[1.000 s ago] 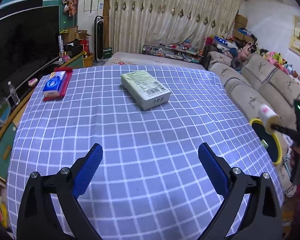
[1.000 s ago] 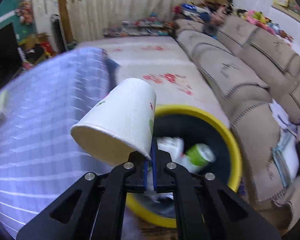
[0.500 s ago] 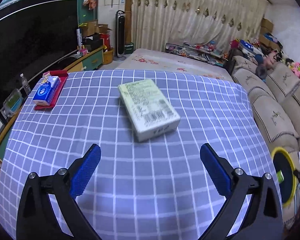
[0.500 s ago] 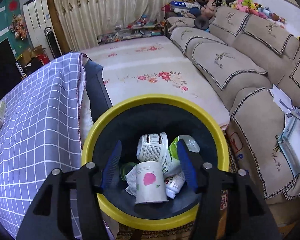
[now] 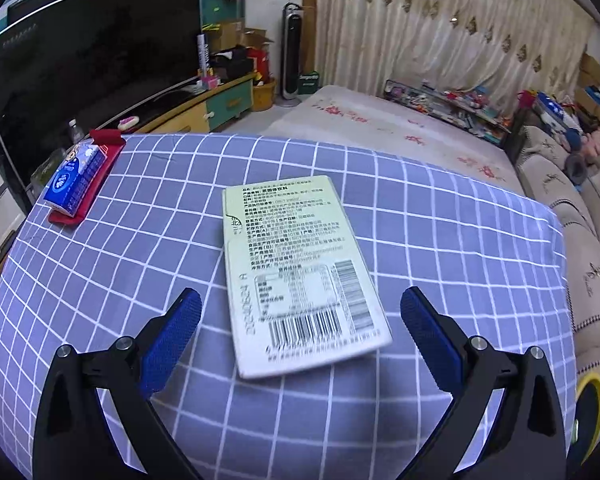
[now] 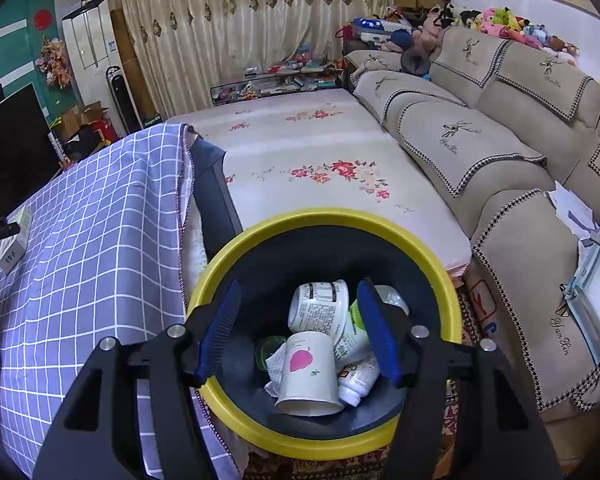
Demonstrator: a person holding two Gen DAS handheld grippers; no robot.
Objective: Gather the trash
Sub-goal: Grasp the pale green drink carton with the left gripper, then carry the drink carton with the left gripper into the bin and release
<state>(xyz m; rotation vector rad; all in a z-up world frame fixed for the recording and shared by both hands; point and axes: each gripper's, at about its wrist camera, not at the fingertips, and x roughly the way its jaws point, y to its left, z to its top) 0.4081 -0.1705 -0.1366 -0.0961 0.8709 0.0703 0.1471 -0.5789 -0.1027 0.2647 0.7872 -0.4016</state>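
My left hand-held gripper [image 5: 300, 340]: wide open, empty, straddling carton [image 5: 296, 268] mid-frame on bench [image 5: 460, 240]; uncollected. My right hand-held gripper [image 6: 298, 332]: open, empty, above bin [image 6: 440, 256]; cup [image 6: 310, 368] lies inside, done.

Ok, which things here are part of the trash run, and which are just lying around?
Job:
- pale green carton on the table
- yellow-rimmed bin
- paper cup, already in the bin
- left gripper, right gripper, both open

Lying about:
- tissue pack on red tray
- sofa
- TV
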